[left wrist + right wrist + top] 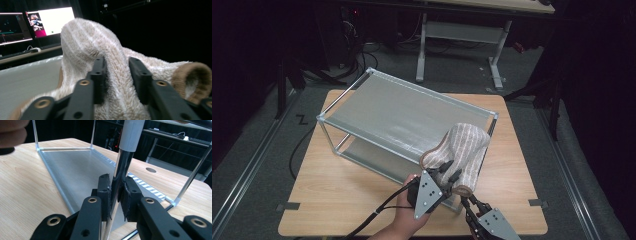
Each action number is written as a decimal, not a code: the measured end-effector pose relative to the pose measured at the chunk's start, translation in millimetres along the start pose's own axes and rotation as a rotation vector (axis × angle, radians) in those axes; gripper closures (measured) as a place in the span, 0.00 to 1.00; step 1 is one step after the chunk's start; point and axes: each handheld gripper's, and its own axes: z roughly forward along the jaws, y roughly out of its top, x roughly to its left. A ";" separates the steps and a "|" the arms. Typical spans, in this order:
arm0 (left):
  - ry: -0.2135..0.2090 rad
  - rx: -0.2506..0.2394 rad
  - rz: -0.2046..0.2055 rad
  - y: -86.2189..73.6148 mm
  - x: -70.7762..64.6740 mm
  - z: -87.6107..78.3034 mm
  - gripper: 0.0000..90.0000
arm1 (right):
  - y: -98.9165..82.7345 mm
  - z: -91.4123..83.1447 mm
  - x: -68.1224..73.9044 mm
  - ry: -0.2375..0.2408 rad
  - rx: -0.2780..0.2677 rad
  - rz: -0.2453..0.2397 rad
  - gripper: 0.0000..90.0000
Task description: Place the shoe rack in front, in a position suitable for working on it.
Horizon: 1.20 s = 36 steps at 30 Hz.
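Observation:
A fuzzy beige striped sock (464, 145) lies draped over the near right corner of the metal rack's grey top shelf (387, 107). My left gripper (451, 170) reaches into it from the front. In the left gripper view its jaws stand apart astride a raised fold of the sock (85, 37), so the left gripper (116, 65) is open. My right gripper (468, 199) sits low at the rack's near corner. In the right gripper view it (116, 186) is shut on the chrome upright post (125, 162), pads tight on both sides.
The rack stands on a wooden table (337, 185), with its lower shelf (75, 170) just above the tabletop. A person's hand (404, 220) holds the left gripper at the front edge. Lit monitors (50, 21) and a desk frame (462, 30) stand beyond the table.

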 end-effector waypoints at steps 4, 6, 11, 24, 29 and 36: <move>0.006 -0.056 -0.001 11.5 0.7 -9.3 0.56 | -0.1 0.1 0.1 -0.001 0.000 0.001 0.87; 0.012 -0.064 -0.005 17.2 1.9 -8.9 0.52 | -0.1 0.0 0.3 -0.003 0.000 0.001 0.87; -0.001 0.037 -0.055 18.1 9.4 7.8 0.38 | -0.1 0.0 0.3 -0.004 0.001 -0.001 0.87; -0.012 0.098 0.029 6.2 -3.7 12.7 0.66 | 0.0 0.1 0.4 -0.004 0.000 -0.003 0.87; -0.012 0.074 0.019 2.6 -2.0 9.6 0.86 | -0.2 0.0 0.5 -0.002 -0.001 -0.005 0.87; 0.006 0.019 -0.008 5.7 5.7 1.7 0.88 | -0.2 0.0 0.2 -0.002 -0.003 -0.006 0.87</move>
